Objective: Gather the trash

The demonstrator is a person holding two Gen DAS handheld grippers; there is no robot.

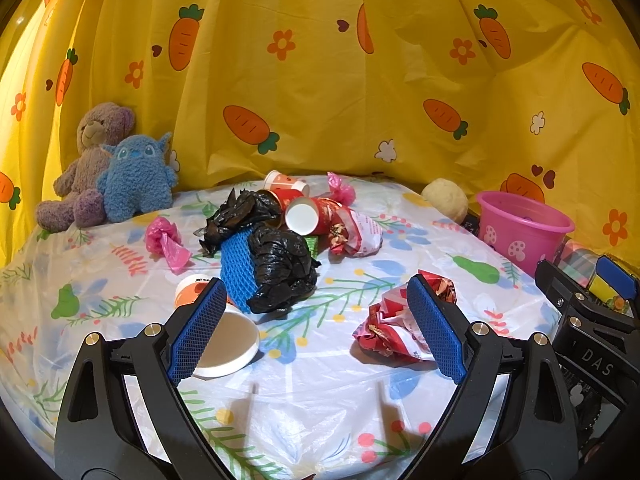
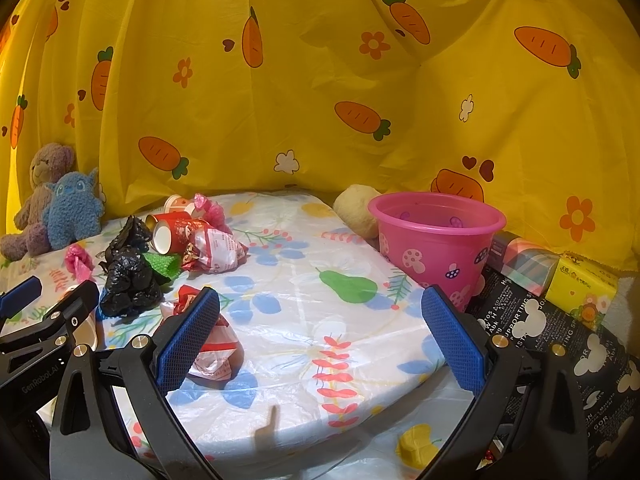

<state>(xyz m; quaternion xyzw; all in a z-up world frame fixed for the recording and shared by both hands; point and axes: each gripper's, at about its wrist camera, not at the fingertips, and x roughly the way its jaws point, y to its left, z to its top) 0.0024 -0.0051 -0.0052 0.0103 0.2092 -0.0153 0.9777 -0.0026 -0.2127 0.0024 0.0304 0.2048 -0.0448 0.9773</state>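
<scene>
Trash lies on the floral tablecloth (image 1: 320, 360): a crumpled black bag (image 1: 286, 268) with a blue foam net (image 1: 236, 268), red paper cups (image 1: 308, 214), pink bags (image 1: 164, 240), a white-and-orange cup (image 1: 216, 336), and crumpled red-white wrappers (image 1: 394, 328) (image 1: 358, 234). My left gripper (image 1: 316, 328) is open and empty, above the table between the white cup and the near wrapper. My right gripper (image 2: 320, 340) is open and empty, with that wrapper (image 2: 212, 344) by its left finger. The pink bucket (image 2: 436, 236) stands at the right.
Two plush toys (image 1: 108, 172) sit at the back left and a cream plush ball (image 1: 446, 200) beside the bucket. A tissue pack (image 2: 580, 288) and a black printed box (image 2: 552, 332) lie right of the bucket. A yellow carrot curtain (image 1: 320, 80) closes the back.
</scene>
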